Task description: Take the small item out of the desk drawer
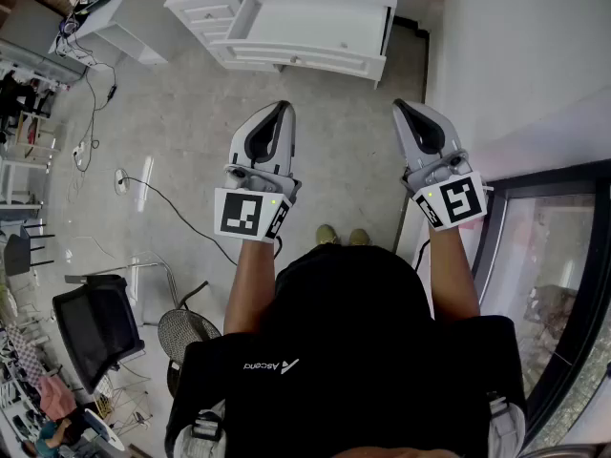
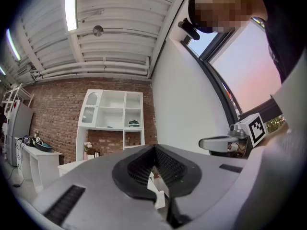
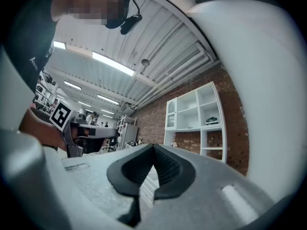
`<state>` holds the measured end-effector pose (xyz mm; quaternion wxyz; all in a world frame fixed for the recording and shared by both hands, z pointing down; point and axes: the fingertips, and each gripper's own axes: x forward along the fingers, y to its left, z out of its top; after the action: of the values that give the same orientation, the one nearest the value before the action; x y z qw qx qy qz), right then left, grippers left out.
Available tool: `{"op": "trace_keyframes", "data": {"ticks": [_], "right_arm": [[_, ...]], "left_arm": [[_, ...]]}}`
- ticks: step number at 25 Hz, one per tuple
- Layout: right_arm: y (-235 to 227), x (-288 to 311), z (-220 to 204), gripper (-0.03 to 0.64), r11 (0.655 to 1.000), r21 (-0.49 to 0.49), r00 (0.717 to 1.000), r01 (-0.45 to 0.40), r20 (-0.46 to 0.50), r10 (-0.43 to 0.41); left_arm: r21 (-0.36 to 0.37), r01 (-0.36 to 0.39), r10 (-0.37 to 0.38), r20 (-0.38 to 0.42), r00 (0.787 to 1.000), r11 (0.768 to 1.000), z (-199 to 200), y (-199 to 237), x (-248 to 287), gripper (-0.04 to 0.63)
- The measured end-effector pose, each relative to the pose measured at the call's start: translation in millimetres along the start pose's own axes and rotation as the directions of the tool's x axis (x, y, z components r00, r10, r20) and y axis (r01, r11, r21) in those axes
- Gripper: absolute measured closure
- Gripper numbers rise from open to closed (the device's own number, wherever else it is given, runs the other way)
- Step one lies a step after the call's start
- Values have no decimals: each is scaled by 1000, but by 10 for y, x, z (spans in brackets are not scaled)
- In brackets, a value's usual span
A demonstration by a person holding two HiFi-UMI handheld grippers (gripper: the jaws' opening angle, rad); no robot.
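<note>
The white desk (image 1: pixel 315 27) with its drawers stands at the far end of the floor, well ahead of both grippers. One drawer front (image 1: pixel 241 19) seems to stand out slightly; no small item shows. My left gripper (image 1: pixel 284 109) is held up in the air, jaws shut with nothing between them, as the left gripper view shows (image 2: pixel 154 148). My right gripper (image 1: pixel 400 107) hangs level with it to the right, its jaws also shut and empty (image 3: pixel 153 147). Each gripper view catches the other gripper: the right gripper (image 2: pixel 224 143), the left gripper (image 3: pixel 91 131).
A second white table (image 1: pixel 124 12) stands at the back left, with cables (image 1: pixel 172 208) trailing over the concrete floor. A black office chair (image 1: pixel 95 327) sits at the lower left. A white wall (image 1: pixel 535 55) and a glass door (image 1: pixel 549 284) close the right side.
</note>
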<state>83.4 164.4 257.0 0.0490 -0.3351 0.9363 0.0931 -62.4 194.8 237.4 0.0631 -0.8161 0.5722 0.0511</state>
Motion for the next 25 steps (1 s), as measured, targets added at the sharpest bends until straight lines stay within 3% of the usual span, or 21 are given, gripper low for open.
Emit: {"op": "trace_keyframes", "data": {"ticks": [11, 18, 25], "right_arm": [[63, 42, -23, 618, 1000, 7, 1000, -6, -2, 6], [95, 63, -31, 617, 1000, 6, 1000, -9, -4, 9], [153, 129, -52, 617, 1000, 3, 1000, -16, -7, 16]], "left_arm": [[-20, 6, -6, 10, 1000, 1000, -17, 50, -25, 597], [-30, -45, 45, -4, 999, 999, -50, 185, -42, 592], [-27, -62, 61, -28, 998, 998, -110, 317, -47, 520]]}}
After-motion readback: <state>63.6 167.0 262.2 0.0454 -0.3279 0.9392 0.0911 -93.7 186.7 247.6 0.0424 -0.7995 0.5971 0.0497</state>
